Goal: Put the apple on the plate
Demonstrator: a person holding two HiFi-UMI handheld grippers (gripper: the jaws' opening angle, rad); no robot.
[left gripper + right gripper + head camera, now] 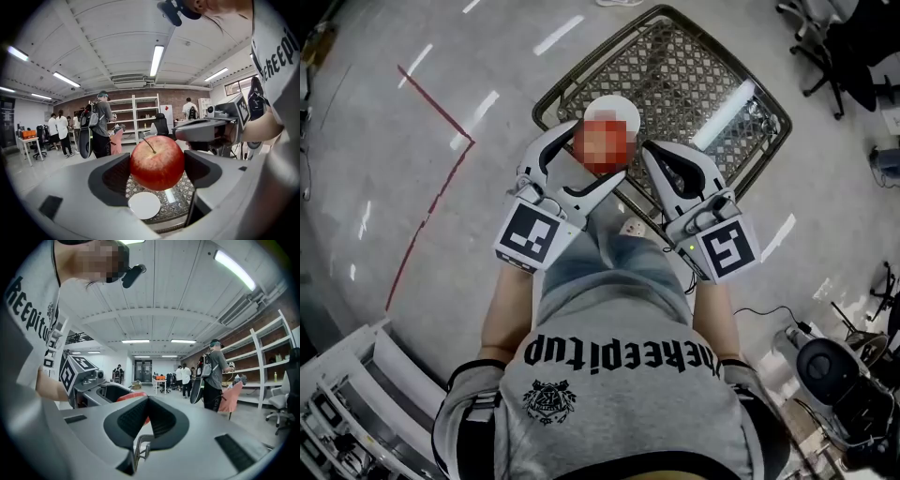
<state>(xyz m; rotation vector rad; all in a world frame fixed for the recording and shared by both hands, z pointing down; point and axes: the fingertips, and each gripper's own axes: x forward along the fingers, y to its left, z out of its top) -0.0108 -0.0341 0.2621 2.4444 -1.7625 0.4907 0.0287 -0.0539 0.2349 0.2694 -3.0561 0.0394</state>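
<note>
A red apple (pixel 157 162) with a short stem is clamped between the dark pads of my left gripper (pixel 157 171). It hangs above a small white plate (pixel 144 205) on a metal mesh table (pixel 183 193). In the head view the apple (pixel 602 145) is mostly under a mosaic patch, held in the left gripper (pixel 595 155) just in front of the plate (pixel 617 110). My right gripper (pixel 649 152) sits to the right of the apple, its jaws shut with nothing between them. From the right gripper (pixel 147 420) view a sliver of the apple (pixel 131 397) shows behind the pads.
The mesh table (pixel 675 84) has a raised wire rim and stands on a shiny grey floor marked with red tape (pixel 441 112). Office chairs and equipment stand at the right. Several people (pixel 101 122) and shelving are in the background.
</note>
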